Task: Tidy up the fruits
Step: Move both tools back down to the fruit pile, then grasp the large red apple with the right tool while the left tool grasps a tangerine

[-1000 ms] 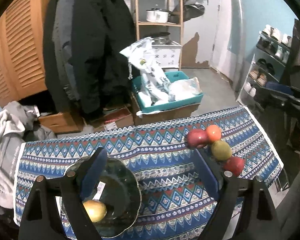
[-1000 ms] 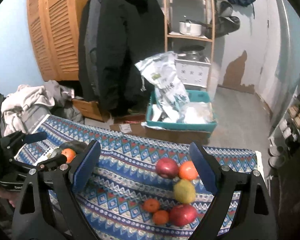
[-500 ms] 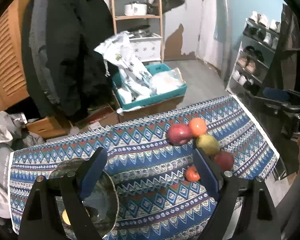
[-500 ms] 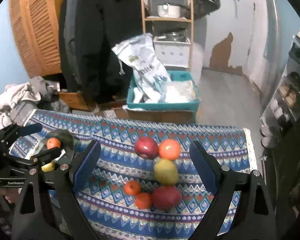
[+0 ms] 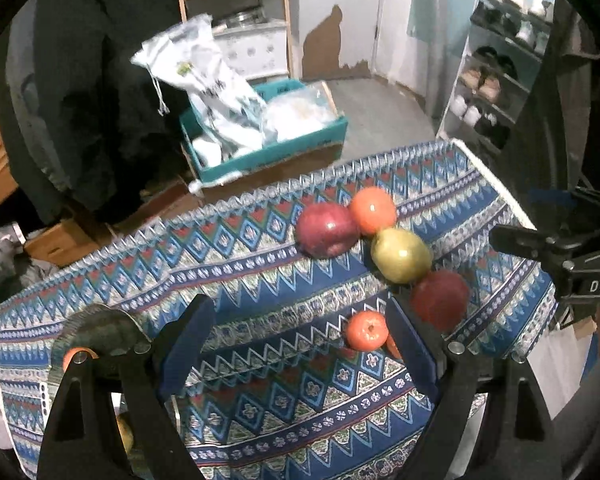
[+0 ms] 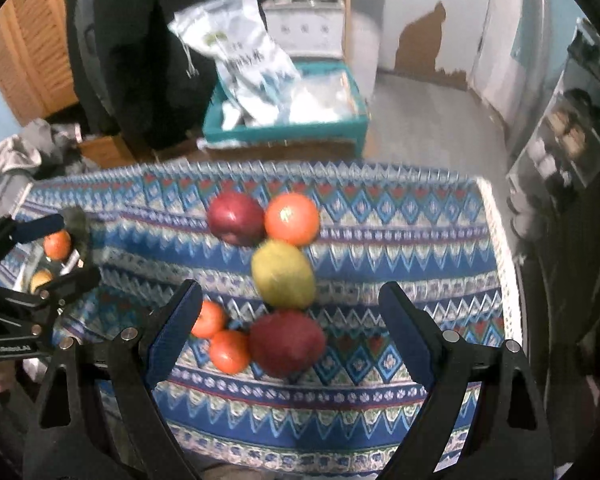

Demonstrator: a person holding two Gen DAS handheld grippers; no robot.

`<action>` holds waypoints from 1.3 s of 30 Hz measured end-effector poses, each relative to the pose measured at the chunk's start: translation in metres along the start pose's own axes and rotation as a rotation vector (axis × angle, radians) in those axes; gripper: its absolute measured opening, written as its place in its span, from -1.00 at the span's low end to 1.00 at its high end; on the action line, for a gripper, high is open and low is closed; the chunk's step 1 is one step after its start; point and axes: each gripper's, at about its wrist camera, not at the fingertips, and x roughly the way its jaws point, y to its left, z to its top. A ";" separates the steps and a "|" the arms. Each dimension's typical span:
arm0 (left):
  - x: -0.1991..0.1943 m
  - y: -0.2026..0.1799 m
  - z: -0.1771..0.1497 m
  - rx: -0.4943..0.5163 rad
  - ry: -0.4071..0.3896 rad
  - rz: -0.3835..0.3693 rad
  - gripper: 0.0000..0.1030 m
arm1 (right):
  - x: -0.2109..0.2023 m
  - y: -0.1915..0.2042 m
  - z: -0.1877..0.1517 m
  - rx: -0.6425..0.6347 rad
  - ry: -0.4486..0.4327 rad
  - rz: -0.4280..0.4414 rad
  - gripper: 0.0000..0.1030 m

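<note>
Lowered and tipped further down since the earlier frames, both grippers; fruit larger in each view, glass bowl slid to the lower left edge of the left view.

Left gripper (image 5: 300, 344): jaws spread wide, empty; blue flat pads on black frames. Small orange (image 5: 366, 330), round and smooth, just inside the right pad. Second small orange partly hidden behind that pad.

Right gripper (image 6: 290, 320): jaws released, wide apart, gripping nothing. Between the pads and just ahead: red apple (image 6: 287, 343), matte, blurred. Beside its left, two small oranges (image 6: 229, 351), touching.

Beyond the apple, in a row away from the right gripper: yellow-green pear (image 6: 283, 274), oval, waxy; then dark red apple (image 6: 236, 218), glossy, and large orange (image 6: 292, 219), side by side, touching.

Tablecloth (image 6: 400, 240): woven, blue with red and white zigzag bands, white fringe at the edge.

Glass bowl (image 5: 100, 328): dark, scalloped rim, far left of the left gripper; one orange and one yellow fruit inside.

Behind the table: teal box (image 6: 284, 132) with plastic bags.
</note>
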 end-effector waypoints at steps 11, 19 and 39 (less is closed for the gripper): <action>0.047 0.004 -0.009 -0.062 0.102 -0.017 0.72 | 0.057 -0.009 -0.020 0.031 0.155 0.036 0.74; 0.071 0.001 -0.013 -0.062 0.141 0.002 0.72 | 0.091 -0.014 -0.029 0.043 0.247 0.041 0.74; 0.093 -0.017 -0.015 -0.042 0.180 -0.052 0.72 | 0.136 -0.017 -0.047 0.119 0.363 0.185 0.52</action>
